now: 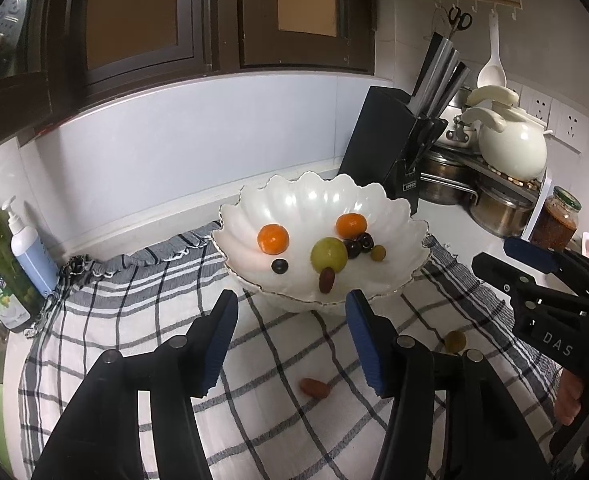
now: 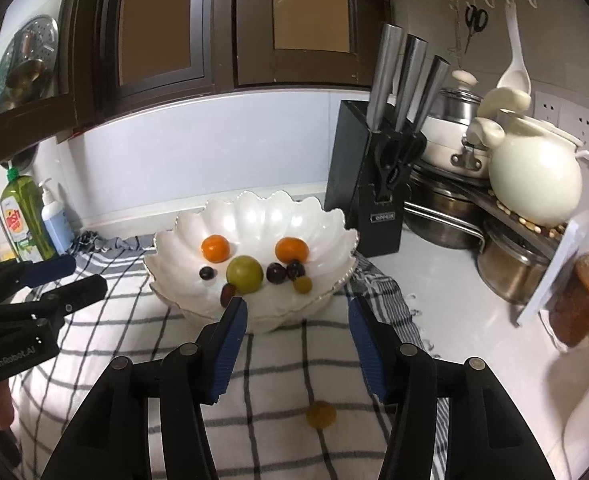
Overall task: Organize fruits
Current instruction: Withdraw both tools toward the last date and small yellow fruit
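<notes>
A white scalloped bowl (image 1: 394, 216) (image 2: 326, 228) stands on a checked cloth and holds two oranges (image 1: 273, 239) (image 2: 215, 248), a big green fruit (image 1: 329, 254) (image 2: 245, 274), dark grapes (image 1: 359, 242) (image 2: 284, 272), a red grape (image 1: 327, 280) and a small green one (image 1: 378, 253) (image 2: 303, 284). On the cloth lie a red oblong fruit (image 1: 314, 388) and a yellow-green grape (image 1: 454, 341) (image 2: 321, 414). My left gripper (image 1: 292, 340) is open and empty, above the red fruit. My right gripper (image 2: 294, 352) is open and empty, above the yellow-green grape.
A black knife block (image 1: 386, 152) (image 2: 366, 184) stands behind the bowl at right, with pots, a white kettle (image 2: 534, 176) and a sauce jar (image 2: 582, 292) beyond. Soap bottles (image 1: 10, 256) (image 2: 34, 220) stand at left. The checked cloth (image 1: 134, 320) covers the counter.
</notes>
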`<state>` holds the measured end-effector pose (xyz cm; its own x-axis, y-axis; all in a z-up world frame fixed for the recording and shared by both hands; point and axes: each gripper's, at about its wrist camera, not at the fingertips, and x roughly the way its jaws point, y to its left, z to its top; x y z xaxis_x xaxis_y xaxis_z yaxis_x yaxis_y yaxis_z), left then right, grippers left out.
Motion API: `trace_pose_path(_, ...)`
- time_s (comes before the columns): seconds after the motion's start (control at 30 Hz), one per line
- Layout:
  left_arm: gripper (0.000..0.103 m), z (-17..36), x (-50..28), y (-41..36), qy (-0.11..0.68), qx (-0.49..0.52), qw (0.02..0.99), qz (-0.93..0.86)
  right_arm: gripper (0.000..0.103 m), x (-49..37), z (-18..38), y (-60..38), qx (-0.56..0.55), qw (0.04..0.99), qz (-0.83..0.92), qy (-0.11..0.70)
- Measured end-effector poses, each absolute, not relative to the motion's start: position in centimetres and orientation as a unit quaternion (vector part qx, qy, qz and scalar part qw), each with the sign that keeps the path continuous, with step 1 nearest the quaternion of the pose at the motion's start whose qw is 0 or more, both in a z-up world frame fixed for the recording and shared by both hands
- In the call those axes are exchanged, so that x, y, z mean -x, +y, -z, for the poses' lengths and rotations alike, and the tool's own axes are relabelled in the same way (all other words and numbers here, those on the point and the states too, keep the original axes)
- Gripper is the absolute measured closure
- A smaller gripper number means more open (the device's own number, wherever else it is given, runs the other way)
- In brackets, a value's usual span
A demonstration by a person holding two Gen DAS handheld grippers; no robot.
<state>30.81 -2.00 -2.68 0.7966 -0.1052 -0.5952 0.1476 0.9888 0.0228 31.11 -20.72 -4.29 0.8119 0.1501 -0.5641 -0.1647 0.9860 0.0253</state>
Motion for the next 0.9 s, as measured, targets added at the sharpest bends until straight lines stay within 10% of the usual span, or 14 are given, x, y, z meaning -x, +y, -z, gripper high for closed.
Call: trace_pose_path(0.9,0.048,8.6,-28.5,-3.1,0.365,-0.056,0.926,0.077,0.049,-29.1,9.7,-21.3,0.022,0.929,-0.064,0.365)
